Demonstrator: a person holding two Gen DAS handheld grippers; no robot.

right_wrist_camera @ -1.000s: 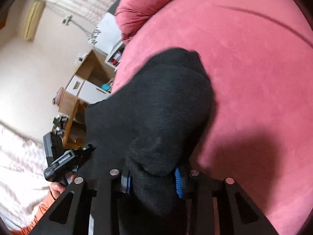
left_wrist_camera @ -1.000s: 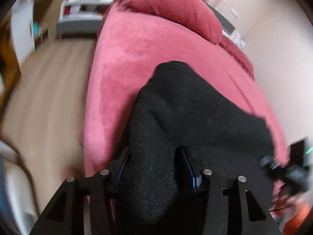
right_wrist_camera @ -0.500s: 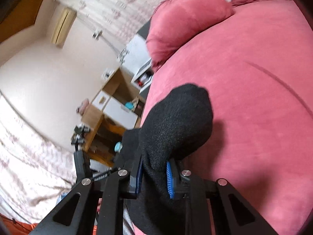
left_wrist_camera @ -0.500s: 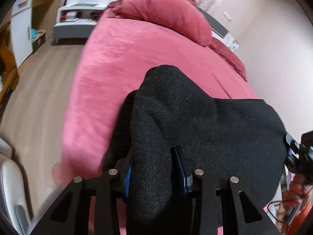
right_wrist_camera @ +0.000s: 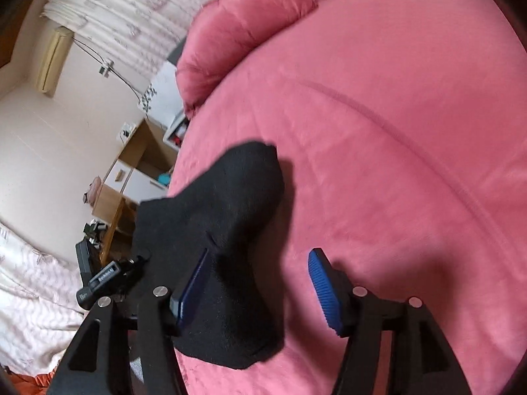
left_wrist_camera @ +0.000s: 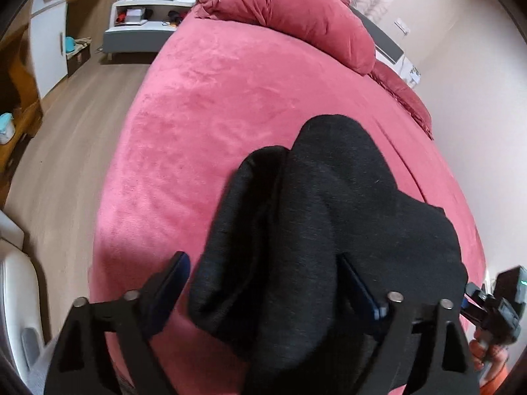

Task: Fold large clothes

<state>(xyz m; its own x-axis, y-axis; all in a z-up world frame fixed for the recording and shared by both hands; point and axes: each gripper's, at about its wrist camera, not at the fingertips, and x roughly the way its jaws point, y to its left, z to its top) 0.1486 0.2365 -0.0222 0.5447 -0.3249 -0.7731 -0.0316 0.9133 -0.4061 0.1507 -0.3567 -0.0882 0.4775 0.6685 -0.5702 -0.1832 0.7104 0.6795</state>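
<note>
Where my fingers point: pink plush bed cover (left_wrist_camera: 214, 105), red pillow (left_wrist_camera: 296, 13) at the far end, wood floor (left_wrist_camera: 66, 138) and white cabinet (left_wrist_camera: 49, 39) off to the left. Black garment (left_wrist_camera: 329, 223) lies bunched on the cover. My left gripper (left_wrist_camera: 263, 283): fingers spread, cloth heaped loosely between them. My right gripper (right_wrist_camera: 260, 283): fingers spread wide, garment (right_wrist_camera: 230, 217) draped over the left finger (right_wrist_camera: 191, 286), right finger (right_wrist_camera: 324, 289) bare above the cover (right_wrist_camera: 395, 131).
</note>
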